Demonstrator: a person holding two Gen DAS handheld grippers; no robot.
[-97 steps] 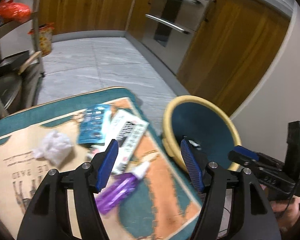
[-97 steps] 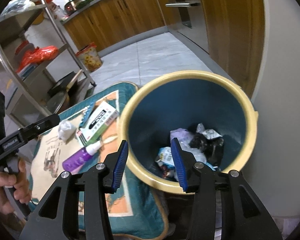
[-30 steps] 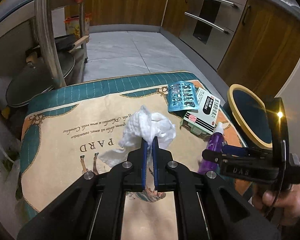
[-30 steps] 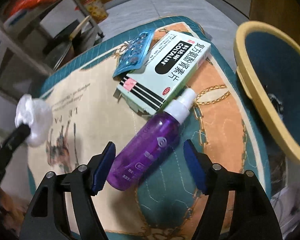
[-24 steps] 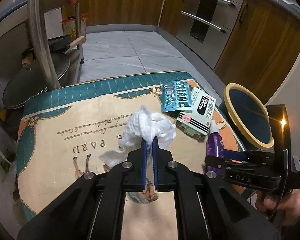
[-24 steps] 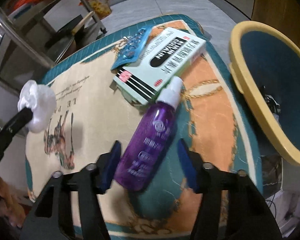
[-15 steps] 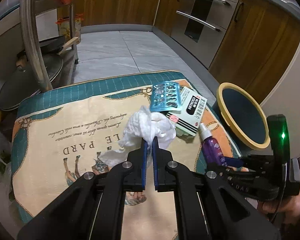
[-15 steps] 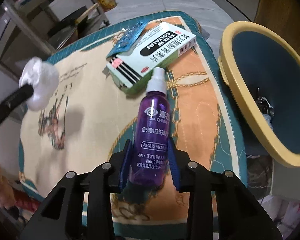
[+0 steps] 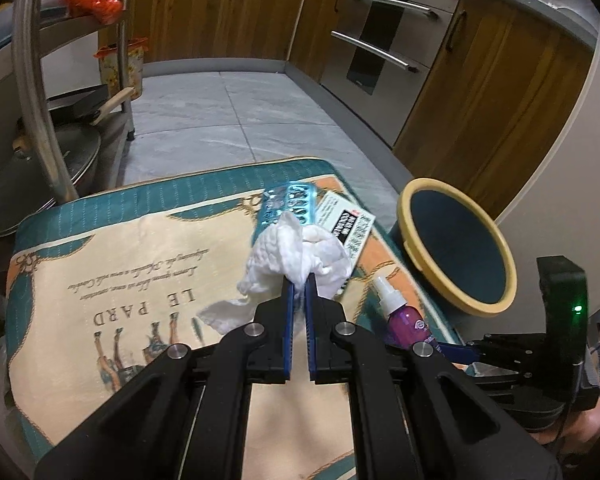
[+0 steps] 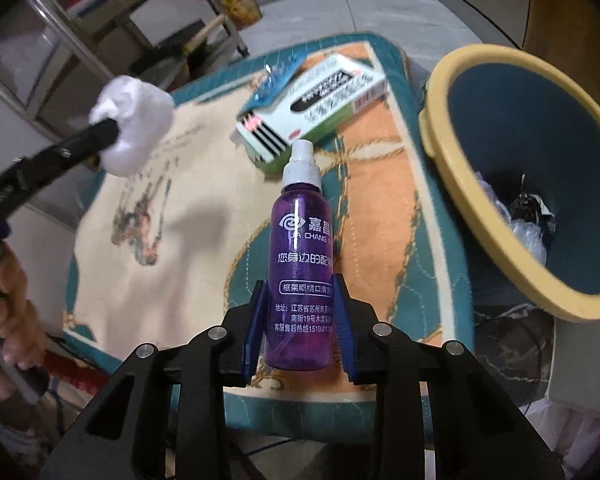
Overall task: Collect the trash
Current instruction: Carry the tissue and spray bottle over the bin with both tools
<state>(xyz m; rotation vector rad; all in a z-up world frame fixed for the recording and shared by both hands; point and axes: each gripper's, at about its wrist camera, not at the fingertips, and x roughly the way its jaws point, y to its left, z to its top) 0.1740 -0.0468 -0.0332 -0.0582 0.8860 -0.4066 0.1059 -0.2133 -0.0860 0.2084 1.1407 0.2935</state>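
My left gripper (image 9: 298,280) is shut on a crumpled white tissue (image 9: 296,252) and holds it above the patterned cloth (image 9: 140,264). The tissue also shows at the left of the right wrist view (image 10: 134,124). My right gripper (image 10: 300,292) is shut on a purple spray bottle (image 10: 302,264) with a white cap, lifted above the cloth (image 10: 204,220). The bottle also shows in the left wrist view (image 9: 404,320). A white and green medicine box (image 10: 320,100) and a blue blister pack (image 10: 276,80) lie on the cloth's far side. A yellow-rimmed blue bin (image 10: 452,160) with trash inside stands to the right.
A metal rack (image 9: 36,92) with pans and a red bag stands at the left. Wooden cabinets and an oven (image 9: 380,40) line the far wall across a grey tiled floor. The bin (image 9: 412,216) sits against the cloth's right edge, next to a white wall.
My right gripper closed on the purple bottle and lifted it off the cloth. My left gripper, still holding the tissue, rose and moved right toward the bin.
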